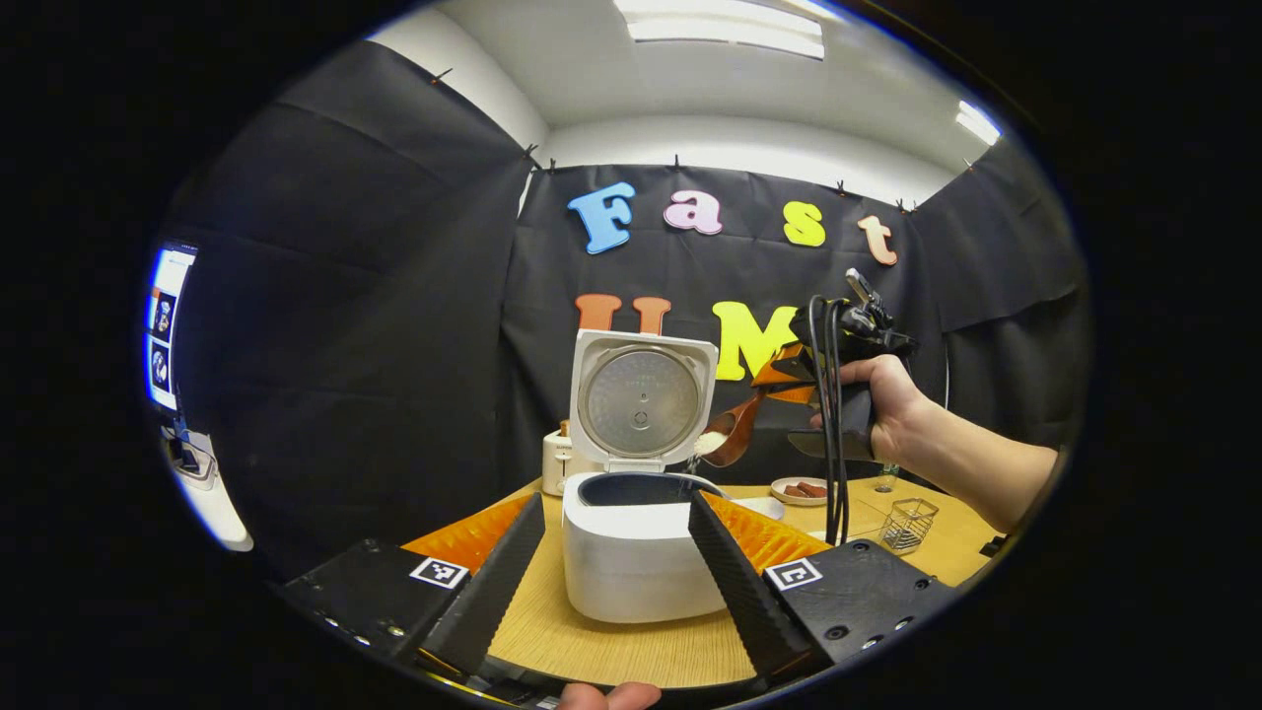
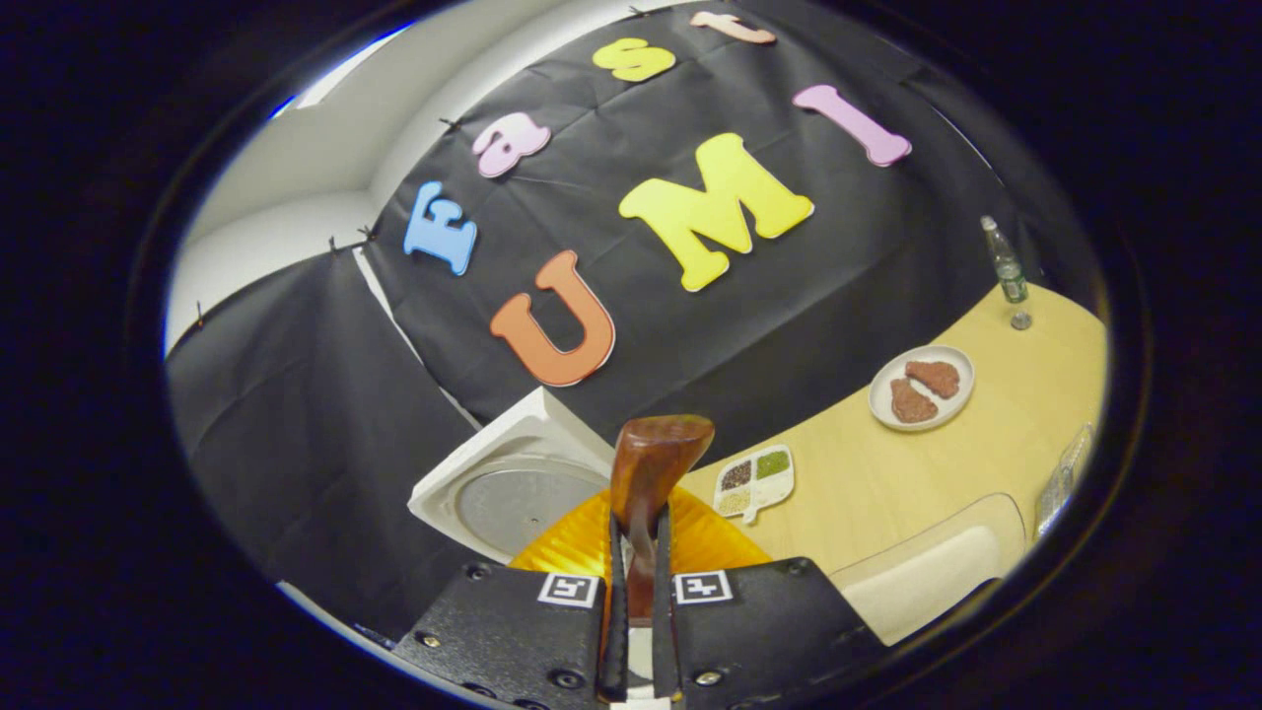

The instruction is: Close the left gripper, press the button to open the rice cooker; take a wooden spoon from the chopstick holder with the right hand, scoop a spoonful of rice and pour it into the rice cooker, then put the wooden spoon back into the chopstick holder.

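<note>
Above open rice cooker (image 1: 631,552): right gripper (image 1: 779,380) tipping wooden spoon (image 1: 728,436).

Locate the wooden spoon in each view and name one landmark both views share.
Left gripper view: wooden spoon right of centre, tilted over the open rice cooker, rice in its bowl.
Right gripper view: the spoon bottom centre, between the jaws.
Shared landmark: the cooker's raised lid.

Left gripper view: low over the tabletop (image 1: 611,651), level, close to the rice cooker (image 1: 631,552). Right gripper view: higher, tilted, above its lid (image 2: 513,493). Both share cooker and tabletop.
</note>
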Demonstrator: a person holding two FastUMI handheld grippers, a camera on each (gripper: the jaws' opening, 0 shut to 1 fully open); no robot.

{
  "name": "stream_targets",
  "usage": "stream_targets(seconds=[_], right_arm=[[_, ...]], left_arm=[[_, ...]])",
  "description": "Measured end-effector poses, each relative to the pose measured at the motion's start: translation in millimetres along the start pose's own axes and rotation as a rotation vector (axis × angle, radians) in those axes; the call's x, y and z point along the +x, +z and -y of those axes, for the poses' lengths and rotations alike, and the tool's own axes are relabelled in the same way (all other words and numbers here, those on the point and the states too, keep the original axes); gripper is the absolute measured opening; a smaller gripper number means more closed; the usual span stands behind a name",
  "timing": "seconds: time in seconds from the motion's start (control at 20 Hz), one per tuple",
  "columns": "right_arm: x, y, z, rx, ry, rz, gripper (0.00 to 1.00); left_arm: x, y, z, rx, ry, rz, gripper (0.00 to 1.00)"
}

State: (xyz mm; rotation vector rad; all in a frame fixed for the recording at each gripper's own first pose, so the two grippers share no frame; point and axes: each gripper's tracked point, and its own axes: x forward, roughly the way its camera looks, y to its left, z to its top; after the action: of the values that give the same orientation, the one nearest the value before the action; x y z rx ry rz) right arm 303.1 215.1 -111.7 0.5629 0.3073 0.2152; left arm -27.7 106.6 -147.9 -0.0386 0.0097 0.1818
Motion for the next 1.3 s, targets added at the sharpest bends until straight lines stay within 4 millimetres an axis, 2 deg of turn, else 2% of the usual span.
stream_targets(seconds=[0.4, 0.85, 1.3], right_arm=[[20.5, -30.8, -18.7, -0.173, -0.004, -0.048, 0.15], [17.3, -34.9, -53.7, -0.48, 0.027, -0.014, 0.14], [8.7, -49.5, -82.1, -0.788, 0.062, 0.021, 0.15]], left_arm=[[1.5, -6.3, -4.3, -0.001, 0.002, -0.021, 0.94], [1.1, -9.1, -9.6, -0.021, 0.002, -0.033, 0.94], [1.7, -7.1, -8.8, -0.029, -0.007, -0.032, 0.94]])
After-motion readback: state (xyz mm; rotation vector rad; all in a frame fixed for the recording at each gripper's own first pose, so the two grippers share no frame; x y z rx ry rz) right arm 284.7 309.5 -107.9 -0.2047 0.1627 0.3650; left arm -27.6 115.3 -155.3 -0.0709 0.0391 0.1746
